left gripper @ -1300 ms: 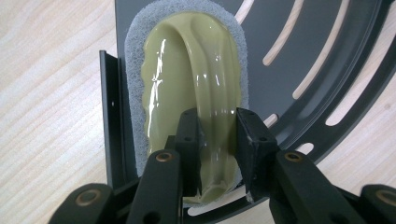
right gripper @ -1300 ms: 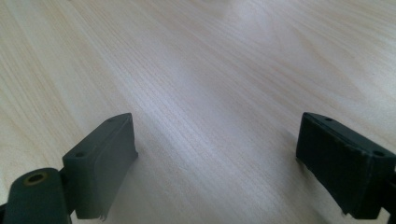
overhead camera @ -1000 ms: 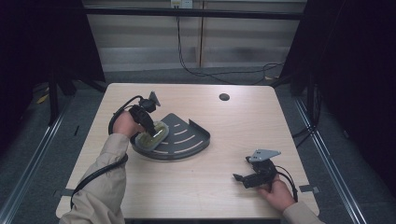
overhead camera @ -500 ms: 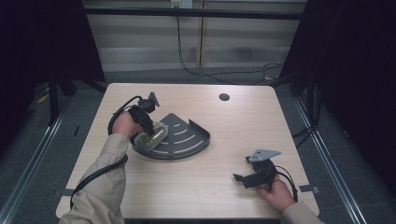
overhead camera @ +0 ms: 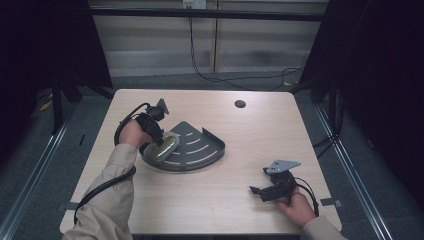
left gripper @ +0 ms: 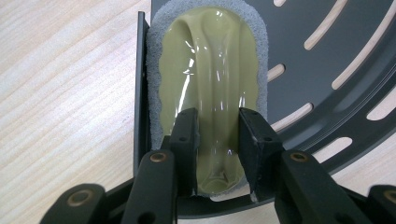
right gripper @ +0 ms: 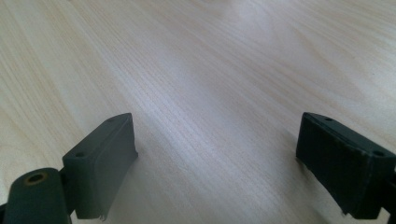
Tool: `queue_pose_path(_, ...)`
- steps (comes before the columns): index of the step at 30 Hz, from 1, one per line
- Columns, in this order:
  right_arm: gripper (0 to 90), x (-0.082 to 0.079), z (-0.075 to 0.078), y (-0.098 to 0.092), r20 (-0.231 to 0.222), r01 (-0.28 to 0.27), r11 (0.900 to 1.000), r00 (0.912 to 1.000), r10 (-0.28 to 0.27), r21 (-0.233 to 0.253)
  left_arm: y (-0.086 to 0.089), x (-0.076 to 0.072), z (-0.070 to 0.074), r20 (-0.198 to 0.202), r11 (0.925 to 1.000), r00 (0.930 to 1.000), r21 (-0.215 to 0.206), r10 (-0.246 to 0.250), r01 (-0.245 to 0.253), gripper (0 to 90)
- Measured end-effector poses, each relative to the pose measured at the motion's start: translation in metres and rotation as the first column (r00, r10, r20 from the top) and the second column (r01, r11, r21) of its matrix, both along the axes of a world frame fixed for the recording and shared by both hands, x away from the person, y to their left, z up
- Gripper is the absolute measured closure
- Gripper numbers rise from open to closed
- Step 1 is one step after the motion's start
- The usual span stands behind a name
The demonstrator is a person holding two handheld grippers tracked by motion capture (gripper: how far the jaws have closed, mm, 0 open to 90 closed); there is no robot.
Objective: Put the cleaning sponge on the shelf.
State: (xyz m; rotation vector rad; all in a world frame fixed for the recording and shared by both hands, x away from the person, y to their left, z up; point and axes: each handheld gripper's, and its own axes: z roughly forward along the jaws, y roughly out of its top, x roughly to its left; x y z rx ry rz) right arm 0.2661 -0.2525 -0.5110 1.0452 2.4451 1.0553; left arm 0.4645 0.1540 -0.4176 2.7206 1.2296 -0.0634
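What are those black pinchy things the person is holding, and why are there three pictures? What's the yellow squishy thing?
A person sits at a wooden table and holds a pinching tool in each hand. Each tool has two black jaws that squeeze together like tongs.

One picture comes from a camera up high, looking down at the whole table. The other two come from little cameras riding on the tools, so you look right along the jaws.

On the table lies a dark grey rack shaped like a slice of pie, with slots in it. A yellow-green sponge with a grey fuzzy edge lies in it, against the rack's straight wall.

The left tool pinches the raised ridge down the sponge's middle. The right tool is wide open, low over bare wood, holding nothing.

The small dark circle at the far edge is too small to identify.
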Motion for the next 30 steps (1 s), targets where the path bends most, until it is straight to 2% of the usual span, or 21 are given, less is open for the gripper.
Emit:
queue_pose_path(10,11.5,0.0000,0.0000,0.0000,0.000,0.001,1.000,1.0000,-0.001,0.000,-0.0009,-0.0002,0.0010,0.010,0.9997,0.9999,0.021,0.011,-0.011,64.9)
queue_pose_path(20,11.5,0.0000,0.0000,0.0000,0.000,0.000,1.000,1.0000,0.000,-0.001,0.0001,-0.0008,0.0022,0.019,0.9990,0.9989,0.012,0.043,-0.044,43.3)
queue_pose_path(30,11.5,0.0000,0.0000,0.0000,0.000,0.000,1.000,1.0000,0.000,-0.001,-0.0006,-0.0057,0.0071,0.056,0.9988,0.9973,0.005,0.048,-0.048,29.4)
